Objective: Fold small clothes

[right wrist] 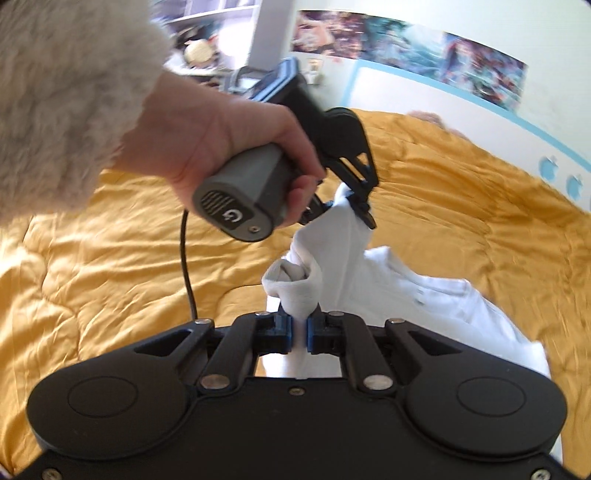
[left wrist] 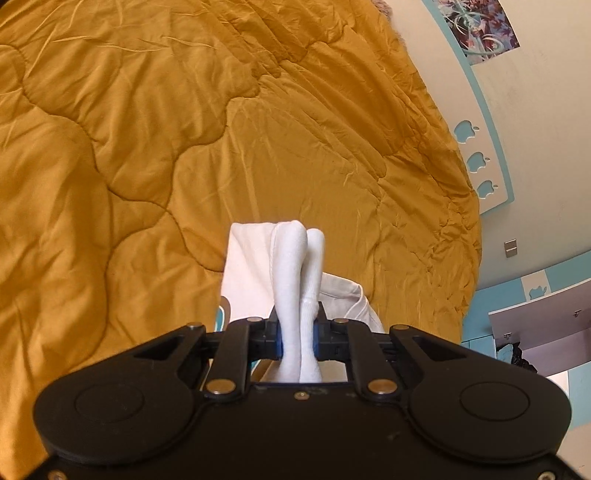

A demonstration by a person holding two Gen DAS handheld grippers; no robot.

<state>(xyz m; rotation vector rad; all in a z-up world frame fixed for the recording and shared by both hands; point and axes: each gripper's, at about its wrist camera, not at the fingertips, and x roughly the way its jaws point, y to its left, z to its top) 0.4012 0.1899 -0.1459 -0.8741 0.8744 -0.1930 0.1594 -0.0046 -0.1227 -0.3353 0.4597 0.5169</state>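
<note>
White sock [left wrist: 297,295], held up off the bed between my two grippers. In the left wrist view my left gripper [left wrist: 298,338] pinches it: two rolled thicknesses of knit stand side by side between the blue pads [left wrist: 279,341], jaws pressed in against the fabric, and the free end rises past the fingertips and curls over at the top. In the right wrist view my right gripper [right wrist: 299,334] nips another part of the same sock [right wrist: 295,284]; the jaws stand nearly together with a thin strip of white cloth between them, and just beyond the tips the cuff bunches into an open mouth showing grey inner folds. From there the sock runs up and away to the left gripper [right wrist: 360,205], seen here from outside, its black fingers closed on the far end. My left hand [right wrist: 221,136] wraps the grey handle [right wrist: 240,199] of that tool; a fluffy beige sleeve [right wrist: 62,85] covers the wrist and a black cable [right wrist: 188,266] hangs down from the handle. Below the sock lies a white garment [right wrist: 443,295], flat on the mustard quilt [left wrist: 129,147], also visible behind the sock in the left view [left wrist: 247,266]. Containers: none that I can identify holding clothes. Shelves [right wrist: 218,11] at the top of the right view are too blurred to read their contents. The wall [left wrist: 535,129] beyond the bed carries a turquoise border with apple-shaped cutouts [left wrist: 476,160] and a row of posters [right wrist: 406,55].
</note>
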